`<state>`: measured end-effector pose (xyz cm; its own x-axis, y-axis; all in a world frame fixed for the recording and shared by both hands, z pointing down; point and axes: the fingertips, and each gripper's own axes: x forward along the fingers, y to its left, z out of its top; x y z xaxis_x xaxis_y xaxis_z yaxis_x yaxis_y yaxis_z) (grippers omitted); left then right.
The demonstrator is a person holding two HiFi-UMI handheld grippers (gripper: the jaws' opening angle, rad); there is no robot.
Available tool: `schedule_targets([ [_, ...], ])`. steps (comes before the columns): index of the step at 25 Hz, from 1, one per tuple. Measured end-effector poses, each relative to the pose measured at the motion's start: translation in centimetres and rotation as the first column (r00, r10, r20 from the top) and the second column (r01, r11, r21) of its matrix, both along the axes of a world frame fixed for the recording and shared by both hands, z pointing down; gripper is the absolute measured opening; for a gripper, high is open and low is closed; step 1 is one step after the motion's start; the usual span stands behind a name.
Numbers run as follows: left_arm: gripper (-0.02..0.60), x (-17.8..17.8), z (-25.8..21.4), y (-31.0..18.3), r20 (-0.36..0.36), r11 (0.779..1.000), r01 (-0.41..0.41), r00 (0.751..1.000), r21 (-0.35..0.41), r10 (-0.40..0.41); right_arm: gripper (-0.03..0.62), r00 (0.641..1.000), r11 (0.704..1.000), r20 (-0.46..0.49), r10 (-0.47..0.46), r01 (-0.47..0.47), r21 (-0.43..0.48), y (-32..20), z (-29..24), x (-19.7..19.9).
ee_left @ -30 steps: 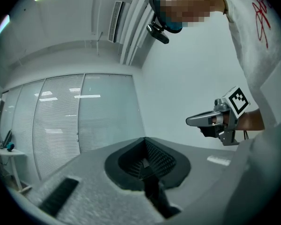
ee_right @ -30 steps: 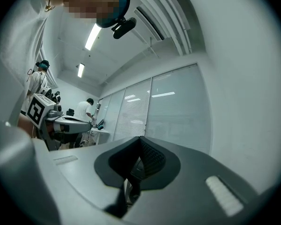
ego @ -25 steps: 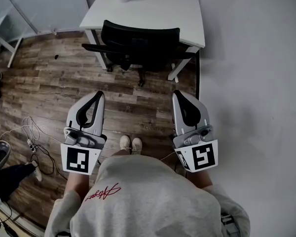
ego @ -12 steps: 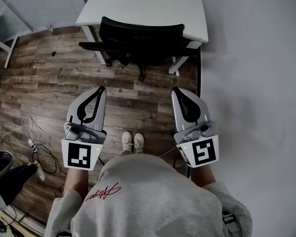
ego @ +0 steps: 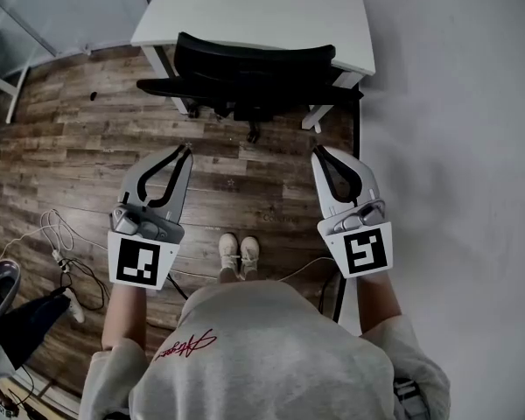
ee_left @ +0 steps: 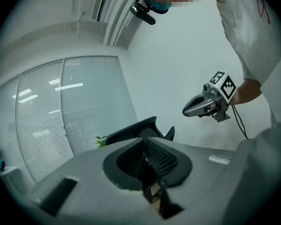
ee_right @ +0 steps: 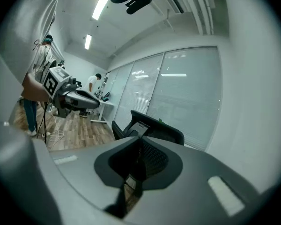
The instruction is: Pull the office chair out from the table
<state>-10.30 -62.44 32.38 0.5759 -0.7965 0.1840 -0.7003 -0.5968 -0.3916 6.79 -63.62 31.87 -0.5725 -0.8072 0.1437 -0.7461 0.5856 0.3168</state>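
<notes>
The wooden floor (ego: 70,147) fills most of the head view, with a white wall (ego: 455,103) along its right side. A white bench (ego: 271,16) stands against that wall. The black chair (ego: 254,64) is pushed in at the bench's near edge, backrest facing away from it. The left hand-held gripper (ego: 185,150) hangs short of the chair, not touching it. Its jaws have just been opening and stand a crack apart, with nothing between them. The right hand-held gripper (ego: 319,153) hangs alongside, also clear of the chair, jaws closed and empty.
</notes>
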Motion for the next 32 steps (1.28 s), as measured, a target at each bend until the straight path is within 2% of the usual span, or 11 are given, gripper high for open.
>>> schedule_targets([
  [3, 0.038, -0.4, 0.3, -1.2, 0.017, 1.000, -0.016, 1.000, -0.004, 0.016, 0.012, 0.985, 0.999, -0.168, -0.033, 0.034, 0.005, -0.9, 1.3, 0.0],
  [5, 0.054, -0.6, 0.5, -2.0, 0.034, 1.000, -0.030, 0.999, -0.008, 0.030, 0.038, 0.969, 0.999, -0.241, -0.054, 0.053, -0.009, -1.4, 2.1, -0.1],
  [8, 0.068, -0.6, 1.0, -3.0, 0.090, 0.998, -0.055, 0.994, -0.010, 0.056, 0.064, 0.960, 0.997, -0.269, -0.080, 0.076, -0.026, -2.3, 2.8, -0.2],
  [11, 0.107, -0.7, 1.6, -3.8, 0.168, 0.996, -0.092, 0.982, -0.009, 0.092, 0.092, 0.945, 0.995, -0.312, -0.096, 0.087, -0.042, -3.2, 3.5, -0.1],
  [15, 0.135, -0.8, 2.4, -4.4, 0.234, 0.992, -0.127, 0.964, -0.028, 0.130, 0.123, 0.924, 0.993, -0.364, -0.118, 0.102, -0.061, -3.7, 4.4, 0.3],
  [18, 0.158, -0.7, 3.6, -5.4, 0.300, 0.987, -0.151, 0.940, -0.063, 0.163, 0.138, 0.905, 0.992, -0.406, -0.125, 0.108, -0.066, -5.0, 5.1, 0.7],
  [24, 0.216, -0.4, 7.0, -6.7, 0.415, 0.970, -0.193, 0.878, -0.148, 0.239, 0.173, 0.845, 0.987, -0.510, -0.159, 0.129, -0.095, -7.5, 6.2, 1.0],
  [29, 0.233, -0.8, 8.2, -8.9, 0.466, 0.969, -0.174, 0.852, -0.175, 0.237, 0.186, 0.796, 0.984, -0.578, -0.177, 0.140, -0.108, -9.5, 7.6, 0.9],
  [32, 0.240, -1.0, 9.3, -10.0, 0.508, 0.967, -0.170, 0.826, -0.189, 0.245, 0.189, 0.780, 0.981, -0.595, -0.194, 0.139, -0.137, -10.4, 8.9, 0.7],
])
